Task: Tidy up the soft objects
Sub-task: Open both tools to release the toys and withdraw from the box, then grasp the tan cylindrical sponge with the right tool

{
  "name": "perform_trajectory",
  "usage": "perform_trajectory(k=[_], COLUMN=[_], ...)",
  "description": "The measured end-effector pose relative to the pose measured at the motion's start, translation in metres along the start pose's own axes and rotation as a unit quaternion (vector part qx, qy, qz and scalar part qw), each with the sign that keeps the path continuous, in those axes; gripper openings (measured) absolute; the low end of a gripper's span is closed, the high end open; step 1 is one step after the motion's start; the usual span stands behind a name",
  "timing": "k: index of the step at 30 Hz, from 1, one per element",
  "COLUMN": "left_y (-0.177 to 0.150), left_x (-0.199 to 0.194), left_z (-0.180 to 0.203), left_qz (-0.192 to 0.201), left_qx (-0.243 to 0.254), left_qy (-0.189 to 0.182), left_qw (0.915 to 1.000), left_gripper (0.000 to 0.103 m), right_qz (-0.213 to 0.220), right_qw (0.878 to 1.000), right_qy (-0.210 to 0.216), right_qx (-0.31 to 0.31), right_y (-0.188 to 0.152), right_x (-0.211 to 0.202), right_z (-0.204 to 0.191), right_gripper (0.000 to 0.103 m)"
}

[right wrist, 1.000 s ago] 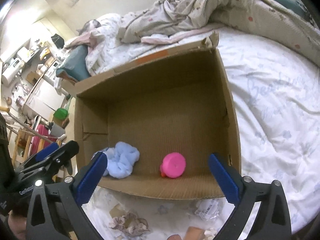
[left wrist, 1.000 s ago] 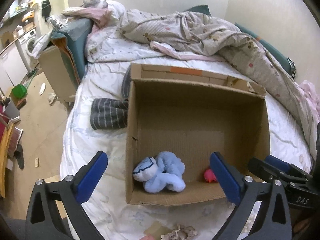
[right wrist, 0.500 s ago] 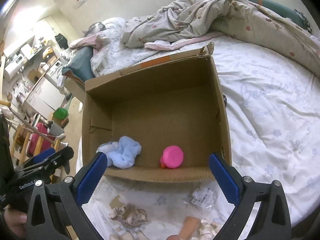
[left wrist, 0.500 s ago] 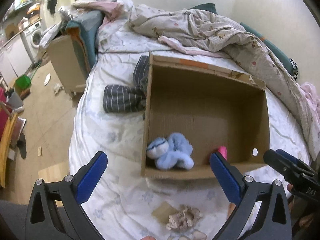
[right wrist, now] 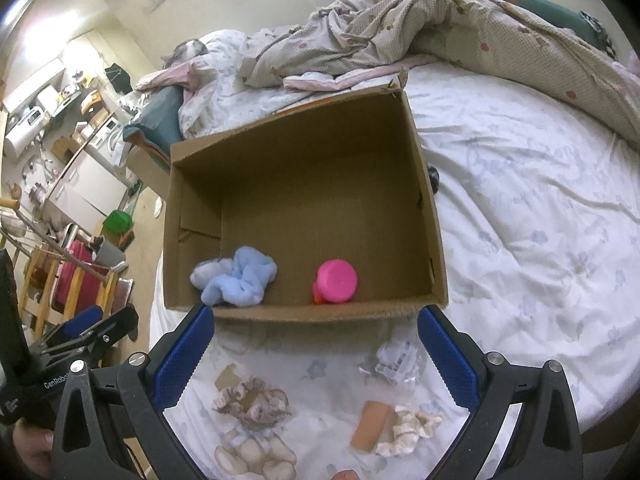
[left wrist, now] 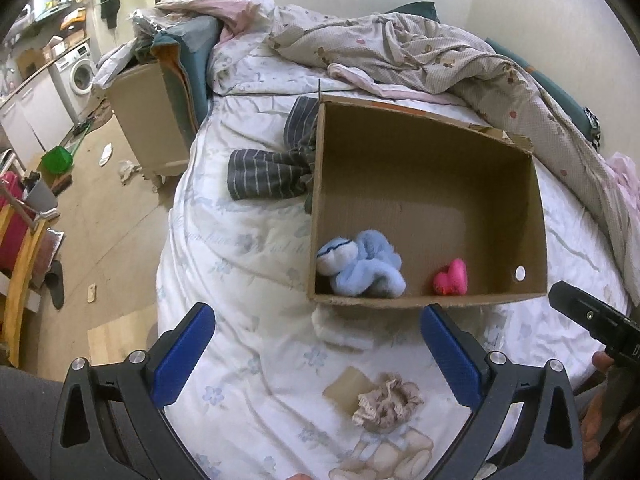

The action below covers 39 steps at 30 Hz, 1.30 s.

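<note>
An open cardboard box (left wrist: 520, 208) (right wrist: 424, 216) lies on the white bed. Inside it are a light blue plush toy (left wrist: 360, 268) (right wrist: 236, 276) and a pink soft toy (left wrist: 450, 278) (right wrist: 336, 282). On the sheet in front of the box lie a beige scrunchie on a card (left wrist: 386, 400) (right wrist: 250, 400) and a cream scrunchie on a card (right wrist: 408, 428). My left gripper (left wrist: 316, 352) is open and empty, above the sheet near the box's front wall. My right gripper (right wrist: 316, 352) is open and empty, over the scrunchies.
A crumpled plastic wrapper (right wrist: 394, 362) lies near the box. A grey striped garment (left wrist: 272, 164) lies left of the box. A rumpled duvet (left wrist: 420, 56) covers the bed's far side. The bed edge and the floor with clutter (left wrist: 80, 184) are to the left.
Both grippers have pulled back from the box toward the bed's near edge. The scrunchies in front of the box have come into fuller view. Both jaws stay open.
</note>
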<state>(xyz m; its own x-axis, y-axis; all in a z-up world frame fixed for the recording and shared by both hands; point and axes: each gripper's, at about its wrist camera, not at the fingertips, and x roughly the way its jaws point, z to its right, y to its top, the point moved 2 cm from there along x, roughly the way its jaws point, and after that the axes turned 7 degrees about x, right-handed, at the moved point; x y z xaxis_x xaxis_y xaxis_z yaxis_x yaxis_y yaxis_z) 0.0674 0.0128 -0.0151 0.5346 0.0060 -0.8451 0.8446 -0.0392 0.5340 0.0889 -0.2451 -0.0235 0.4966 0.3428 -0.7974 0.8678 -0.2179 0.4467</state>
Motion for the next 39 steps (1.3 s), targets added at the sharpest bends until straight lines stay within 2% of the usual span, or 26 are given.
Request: perform_trajectory(k=[7,11,18,22,25,27,29,31,33,35,36,38,39], left_y=[-0.012,-0.019,-0.036,-0.044,-0.046,-0.051,-0.054,-0.058,-0.061,-0.063,-0.064,-0.065,-0.065], left_x=[0.010,0.026,0.055,0.072,0.088,0.103,0.114,0.123,0.130,0.131,0.129,0.126,0.123], left_z=[-0.012,-0.012,0.004,0.013,0.006,0.004,0.007,0.009,0.013,0.019,0.023,0.028,0.029], left_qz=[-0.031,-0.069,-0.137,-0.170,-0.189,-0.215,-0.231,-0.242,-0.254,-0.259,-0.258,-0.257,-0.255], left_qx=[-0.034,-0.046,-0.046,-0.032,-0.063,-0.084,-0.078,-0.075,-0.083,-0.072,-0.063,-0.052,-0.048], left_qy=[-0.013,-0.021,-0.064,-0.072,-0.077,-0.093,-0.096,-0.091,-0.107,-0.113,-0.118,-0.123,-0.125], left_qw=[0.9989,0.9963,0.9874,0.9824,0.9769,0.9685,0.9651,0.9632,0.9577,0.9566,0.9568,0.9571,0.9577], left_gripper=[0.102,0.102,0.100,0.072,0.064,0.061,0.048,0.044,0.034,0.022,0.020,0.009,0.009], right_qz=[-0.007,-0.020,-0.034,-0.042,-0.045,-0.047,-0.047,-0.047,-0.048,-0.048,-0.048,-0.048,-0.047], right_qw=[1.000,0.999,0.997,0.996,0.996,0.996,0.996,0.996,0.996,0.996,0.996,0.996,0.996], right_qy=[0.006,0.003,-0.013,-0.015,-0.015,-0.015,-0.015,-0.016,-0.015,-0.016,-0.016,-0.016,-0.017], right_qx=[0.027,0.046,0.068,0.075,0.076,0.075,0.074,0.074,0.075,0.076,0.077,0.077,0.078], right_y=[-0.010,-0.016,-0.017,-0.017,-0.017,-0.017,-0.017,-0.017,-0.017,-0.017,-0.016,-0.016,-0.016], right_x=[-0.005,0.000,0.009,0.014,0.016,0.017,0.017,0.017,0.018,0.017,0.017,0.017,0.017], right_z=[0.008,0.017,0.030,0.033,0.033,0.033,0.033,0.033,0.033,0.034,0.034,0.036,0.036], right_gripper=[0.103,0.103,0.103,0.103,0.103,0.103,0.103,0.103,0.103,0.103,0.103,0.103,0.103])
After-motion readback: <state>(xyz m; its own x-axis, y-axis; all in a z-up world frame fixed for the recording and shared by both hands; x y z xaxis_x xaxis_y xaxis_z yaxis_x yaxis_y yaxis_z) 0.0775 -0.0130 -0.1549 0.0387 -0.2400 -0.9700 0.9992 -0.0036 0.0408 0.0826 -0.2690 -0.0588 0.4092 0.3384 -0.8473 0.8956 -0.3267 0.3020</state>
